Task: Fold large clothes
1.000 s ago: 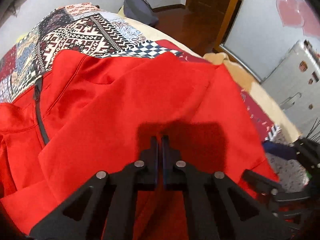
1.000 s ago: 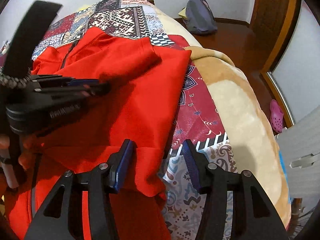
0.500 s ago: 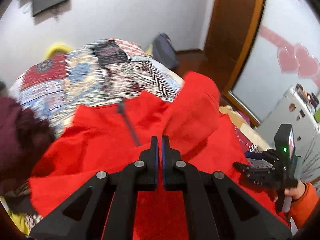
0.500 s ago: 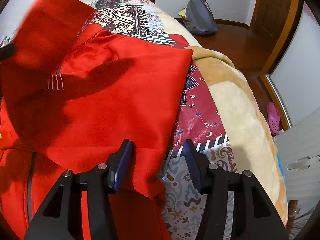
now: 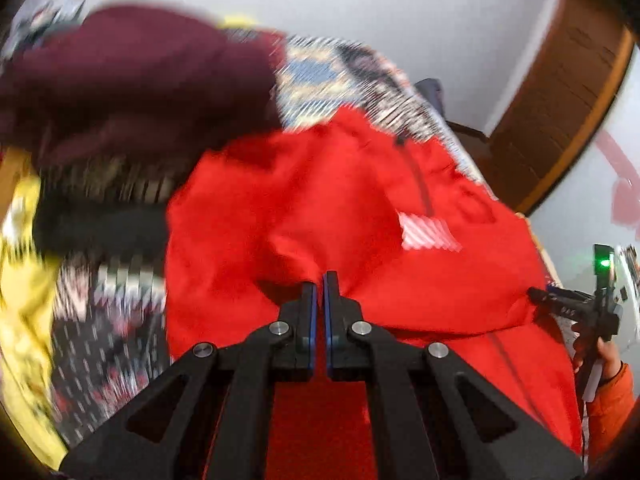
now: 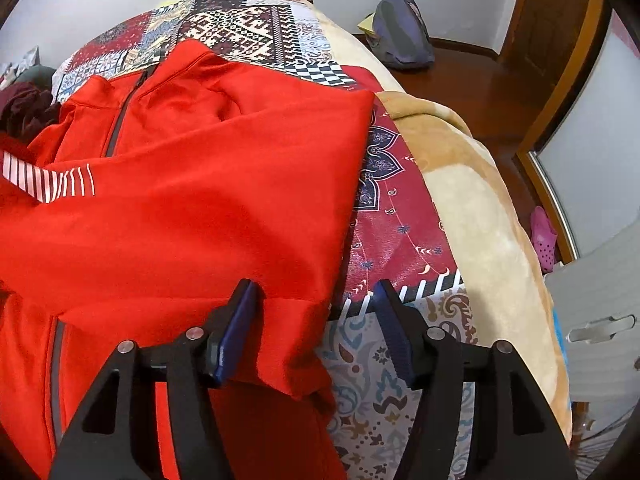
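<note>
A large red zip jacket (image 6: 208,184) lies spread on the patterned bedspread (image 6: 248,28); it also fills the left wrist view (image 5: 360,216). A sleeve with a white striped patch (image 6: 48,182) lies folded across the chest. My left gripper (image 5: 320,280) is shut on a bunched fold of the red jacket and holds it above the bed. My right gripper (image 6: 316,300) is open over the jacket's right edge near the hem, its left finger over red cloth, its right finger over the bedspread. It also shows in the left wrist view (image 5: 560,304).
A dark maroon garment (image 5: 132,76) and yellow cloth (image 5: 24,280) lie at the bed's left. A beige blanket (image 6: 472,208) covers the right edge. A grey backpack (image 6: 400,32) sits on the wooden floor by the door. A pink shoe (image 6: 542,236) lies near it.
My left gripper has swung left with the red cloth, and the sleeve now lies across the chest. The maroon garment has come into its view. The right gripper has stayed put and open.
</note>
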Available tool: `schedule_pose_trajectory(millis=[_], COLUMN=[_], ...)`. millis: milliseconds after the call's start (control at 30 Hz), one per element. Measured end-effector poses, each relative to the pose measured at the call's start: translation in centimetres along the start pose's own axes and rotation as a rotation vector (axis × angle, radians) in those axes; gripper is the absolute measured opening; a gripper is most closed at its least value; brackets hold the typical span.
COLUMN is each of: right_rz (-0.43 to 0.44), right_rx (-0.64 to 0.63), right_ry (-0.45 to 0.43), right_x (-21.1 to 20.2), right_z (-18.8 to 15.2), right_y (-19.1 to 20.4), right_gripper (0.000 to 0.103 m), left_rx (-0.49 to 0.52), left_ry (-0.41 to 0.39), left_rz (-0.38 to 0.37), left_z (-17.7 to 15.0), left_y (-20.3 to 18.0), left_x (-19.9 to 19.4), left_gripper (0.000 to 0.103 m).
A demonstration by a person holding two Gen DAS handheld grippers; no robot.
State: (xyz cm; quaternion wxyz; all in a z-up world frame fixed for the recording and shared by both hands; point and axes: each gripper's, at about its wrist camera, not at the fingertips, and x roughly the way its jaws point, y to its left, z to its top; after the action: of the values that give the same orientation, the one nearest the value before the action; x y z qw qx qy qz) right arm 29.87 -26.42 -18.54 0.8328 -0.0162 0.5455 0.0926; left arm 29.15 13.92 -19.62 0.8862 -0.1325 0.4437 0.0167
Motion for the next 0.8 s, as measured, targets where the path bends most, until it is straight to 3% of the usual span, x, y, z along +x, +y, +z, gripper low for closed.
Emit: schedule_pose_trajectory(millis=[133, 233, 367, 500, 600, 800], right_rz=[-0.011, -0.017, -0.015, -0.023, -0.026, -0.026], right_rx=[-0.020, -0.025, -0.022, -0.025, -0.026, -0.029], right_ry=[0.001, 0.006, 0.006, 0.002, 0.001, 0.000], right_x=[0.1, 0.2, 0.2, 0.3, 0.3, 0.4], right_z=[-0.1, 0.0, 0.0, -0.1, -0.1, -0.1], right_y=[0.4, 0.5, 0.5, 0.7, 0.8, 0.8], right_gripper=[0.063, 0.063, 0.063, 0.063, 0.064, 0.064], left_rx=[-0.108, -0.123, -0.118, -0.161, -0.216, -0.228], left_ry=[0.047, 0.041, 0.031, 0.036, 0.028, -0.070], left_rz=[-0.067, -0.095, -0.123, -0.209, -0.229, -0.126], left_z=[-2.5, -3.3, -2.6, -0.8, 0.4, 3.2], left_y=[2.6, 2.9, 2.9, 3.2, 3.7, 4.1], left_x=[0.8, 0.7, 0.9, 2.3, 3.2, 3.3], left_gripper=[0.002, 0.003, 0.012, 0.020, 0.021, 0.021])
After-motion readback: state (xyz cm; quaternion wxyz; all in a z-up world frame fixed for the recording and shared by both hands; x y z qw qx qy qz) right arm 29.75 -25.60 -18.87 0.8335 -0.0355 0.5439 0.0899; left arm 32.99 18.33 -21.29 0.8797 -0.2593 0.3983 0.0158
